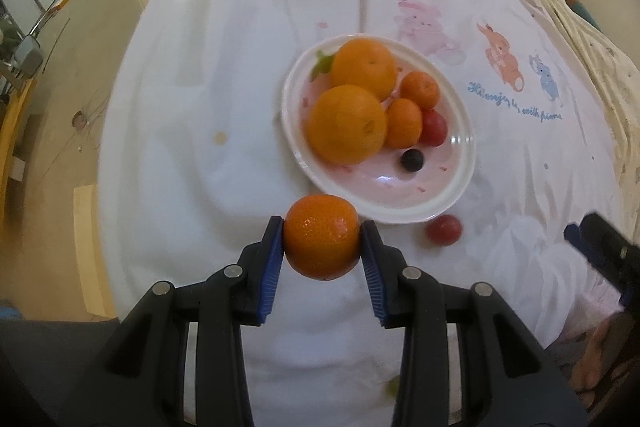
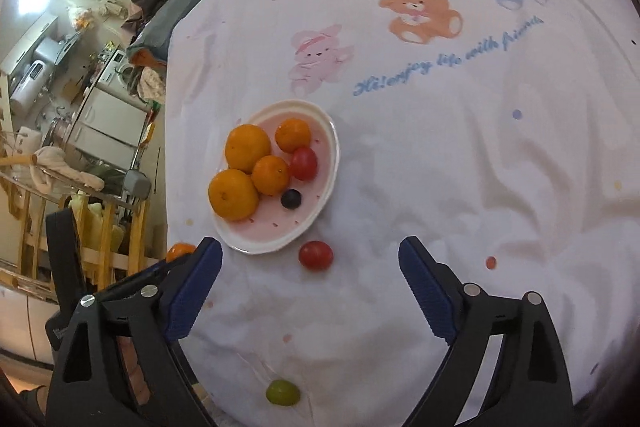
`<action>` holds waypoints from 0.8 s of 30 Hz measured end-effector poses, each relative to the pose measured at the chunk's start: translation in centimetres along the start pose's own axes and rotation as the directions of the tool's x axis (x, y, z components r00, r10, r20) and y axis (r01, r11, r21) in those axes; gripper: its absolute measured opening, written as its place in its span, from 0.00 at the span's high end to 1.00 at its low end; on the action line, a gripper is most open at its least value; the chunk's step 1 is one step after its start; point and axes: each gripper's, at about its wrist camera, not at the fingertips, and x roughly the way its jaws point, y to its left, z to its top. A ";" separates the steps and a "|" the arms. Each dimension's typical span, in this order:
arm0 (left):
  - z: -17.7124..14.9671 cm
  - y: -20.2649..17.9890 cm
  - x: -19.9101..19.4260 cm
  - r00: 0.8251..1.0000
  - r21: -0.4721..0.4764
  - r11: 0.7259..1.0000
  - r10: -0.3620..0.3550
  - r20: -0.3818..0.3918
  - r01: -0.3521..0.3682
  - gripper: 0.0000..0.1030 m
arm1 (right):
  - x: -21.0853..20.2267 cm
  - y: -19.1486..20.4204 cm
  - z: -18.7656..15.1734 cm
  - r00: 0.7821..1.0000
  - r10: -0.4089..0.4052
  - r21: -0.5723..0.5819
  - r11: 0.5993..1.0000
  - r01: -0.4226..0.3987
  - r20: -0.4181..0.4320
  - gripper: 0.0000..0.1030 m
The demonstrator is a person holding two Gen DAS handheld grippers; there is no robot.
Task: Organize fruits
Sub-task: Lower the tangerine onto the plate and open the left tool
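My left gripper (image 1: 323,235) is shut on a small mandarin (image 1: 322,235), held just short of the near rim of the oval white plate (image 1: 404,211). The plate holds two big oranges (image 1: 347,123), two small mandarins (image 1: 404,123), a red cherry tomato (image 1: 434,127) and a blueberry (image 1: 411,160). A second red tomato (image 1: 444,230) lies on the cloth beside the plate. In the right wrist view my right gripper (image 2: 310,259) stands open and empty above the cloth, the loose red tomato (image 2: 316,255) between and beyond its fingers. A green grape (image 2: 283,392) lies nearer, by the table edge.
A white tablecloth (image 2: 440,167) printed with cartoon animals covers the round table; it is wrinkled on the right. The table edge drops off at the left to a floor with wooden furniture (image 2: 100,239) and kitchen appliances. The right gripper's fingers (image 1: 600,247) show at the left view's right edge.
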 end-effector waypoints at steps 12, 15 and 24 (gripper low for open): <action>1.2 -3.3 3.1 0.999 -0.010 1.000 0.004 -0.046 -0.004 0.67 | 0.1 -2.9 1.3 0.999 0.037 0.167 0.985 -0.039 0.015 0.10; 1.6 -3.6 4.0 0.998 -0.017 1.000 0.010 -0.057 -0.011 0.67 | -0.1 -2.7 1.8 0.999 0.043 0.162 0.986 -0.047 0.026 0.10; 3.1 -4.5 6.0 0.994 -0.048 0.999 -0.008 -0.110 0.003 0.66 | 0.2 -2.6 2.4 0.998 0.061 0.161 0.985 -0.063 0.022 0.10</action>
